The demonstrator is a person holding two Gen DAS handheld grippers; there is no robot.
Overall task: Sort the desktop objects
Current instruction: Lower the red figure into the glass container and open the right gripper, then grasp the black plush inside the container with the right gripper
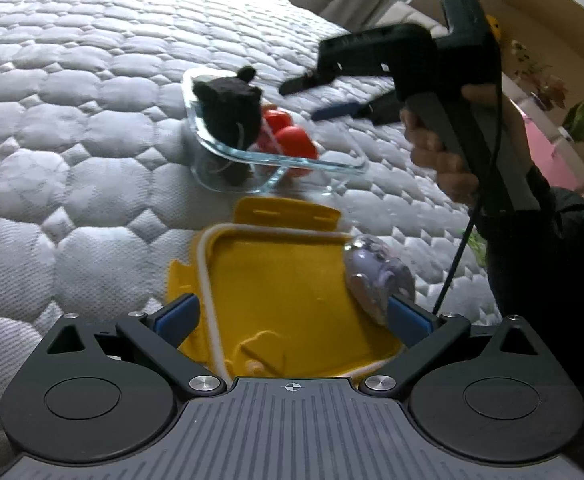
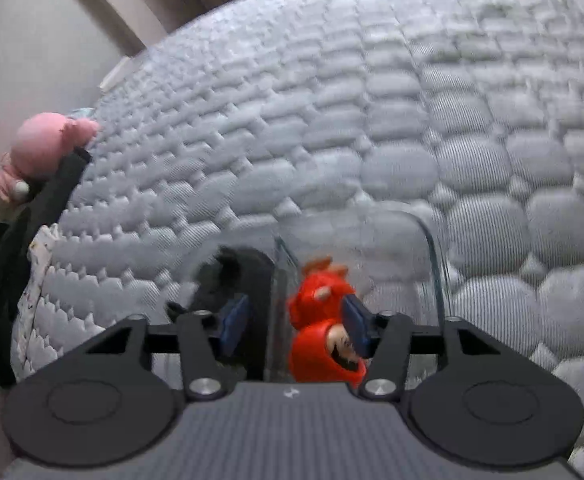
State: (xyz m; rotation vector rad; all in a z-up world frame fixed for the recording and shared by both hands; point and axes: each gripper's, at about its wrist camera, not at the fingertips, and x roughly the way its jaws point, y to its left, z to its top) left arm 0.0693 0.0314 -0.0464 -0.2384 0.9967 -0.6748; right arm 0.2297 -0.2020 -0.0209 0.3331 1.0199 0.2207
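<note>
A clear glass container (image 1: 344,166) sits on the quilted mattress, holding a black plush toy (image 1: 231,108) and red toy figures (image 1: 296,140). My right gripper (image 1: 300,103) hovers over its far side, jaws apart and empty. In the right wrist view, the right gripper (image 2: 295,326) straddles a glass wall (image 2: 279,276), with the black plush toy (image 2: 227,276) left of it and a red figure (image 2: 320,300) right of it. Nearer me lies a yellow lid (image 1: 279,280) with a pale purple toy (image 1: 376,276) at its right edge. My left gripper (image 1: 292,314) stands wide open over the lid.
The grey quilted mattress (image 1: 91,120) spreads left and far. A hand (image 1: 440,152) and dark sleeve carry the right gripper at the right. A pink plush toy (image 2: 43,148) shows at the left edge beside a dark sleeve. Pink furniture (image 1: 548,152) and leaves stand beyond the mattress.
</note>
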